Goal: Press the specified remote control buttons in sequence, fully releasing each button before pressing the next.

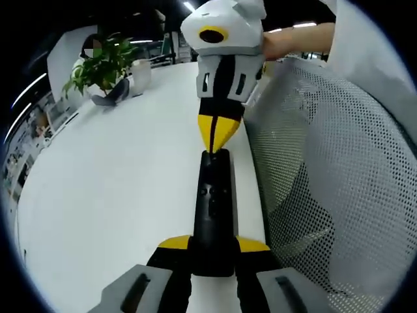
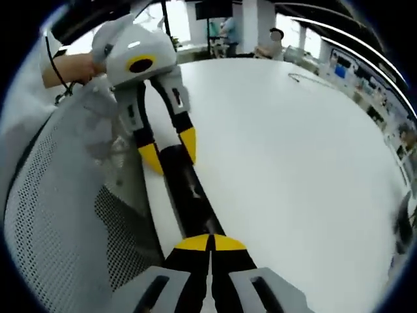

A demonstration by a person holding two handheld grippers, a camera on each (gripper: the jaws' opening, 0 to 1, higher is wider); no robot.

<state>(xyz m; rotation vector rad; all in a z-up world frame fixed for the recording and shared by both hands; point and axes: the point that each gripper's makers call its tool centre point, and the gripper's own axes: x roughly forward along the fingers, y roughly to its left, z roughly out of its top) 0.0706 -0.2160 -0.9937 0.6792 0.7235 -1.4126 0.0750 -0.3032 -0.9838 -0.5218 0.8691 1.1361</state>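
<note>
In the left gripper view, the left claw (image 1: 213, 257) pinches the near end of one black remote control (image 1: 214, 208), which runs away along the edge of the white counter (image 1: 117, 182). At its far end the right claw (image 1: 217, 135), yellow tips pressed together, touches the top. Beside them is one mesh chair back (image 1: 326, 176); farther off, one potted plant (image 1: 101, 65).
</note>
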